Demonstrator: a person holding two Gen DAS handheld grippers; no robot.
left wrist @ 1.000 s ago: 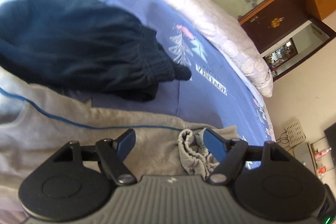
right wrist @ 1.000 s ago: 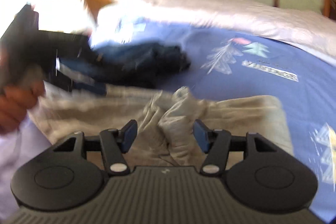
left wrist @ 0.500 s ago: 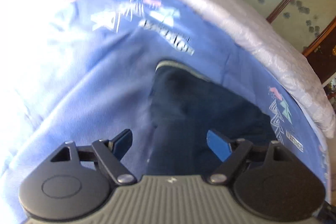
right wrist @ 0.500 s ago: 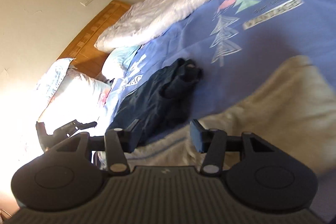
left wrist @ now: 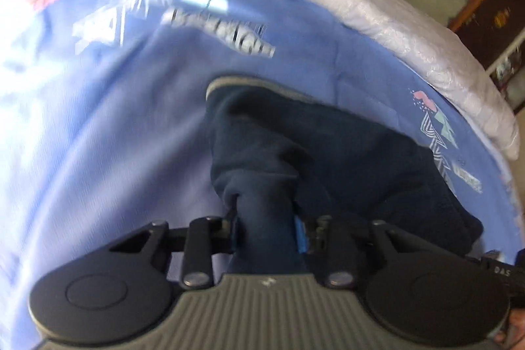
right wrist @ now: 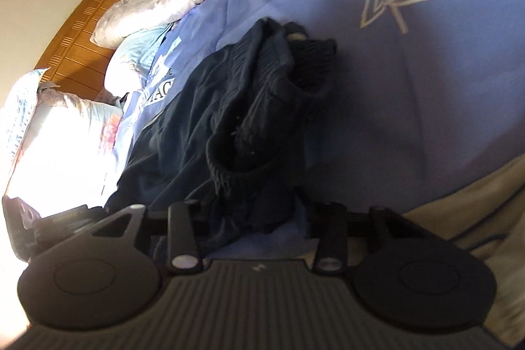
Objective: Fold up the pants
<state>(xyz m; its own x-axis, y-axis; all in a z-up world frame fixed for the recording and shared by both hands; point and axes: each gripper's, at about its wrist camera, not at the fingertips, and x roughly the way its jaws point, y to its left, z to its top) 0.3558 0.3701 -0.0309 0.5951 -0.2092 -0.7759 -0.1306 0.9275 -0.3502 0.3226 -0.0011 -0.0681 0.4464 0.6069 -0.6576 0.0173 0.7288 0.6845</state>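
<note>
Both of my hand-held grippers have left the grey garment they hung over a second ago and now work on the navy pants (left wrist: 328, 159). My left hand-held gripper (left wrist: 267, 230) has its jaws closing, and a bunched fold of the navy cloth is clamped between the blue pads (left wrist: 300, 235), the cloth rising straight ahead of the fingers. Beyond that fold the pants spread away and to the right of this gripper across the blue bedsheet (left wrist: 115, 136), with a pale grey band along their far edge. Farther off, a white quilt (left wrist: 393, 18) runs along the far side of the bed, and printed lettering on the sheet is blurred.

My right hand-held gripper (right wrist: 252, 218) is also closing its jaws. The dark cloth near the ribbed waistband (right wrist: 249, 107) lies between its fingers, but the fingertips sit in shadow and I cannot tell whether the pads already press on it. From this gripper the pants stretch ahead and to the left, crumpled, with the waistband gaping open just in front. To its right, close by, lies the grey garment (right wrist: 459, 209) with a thin dark line on it. At the far left edge I see the other black gripper (right wrist: 39, 222) against a sunlit glare, with pillows (right wrist: 65, 107) and a wooden headboard (right wrist: 85, 31) beyond.
</note>
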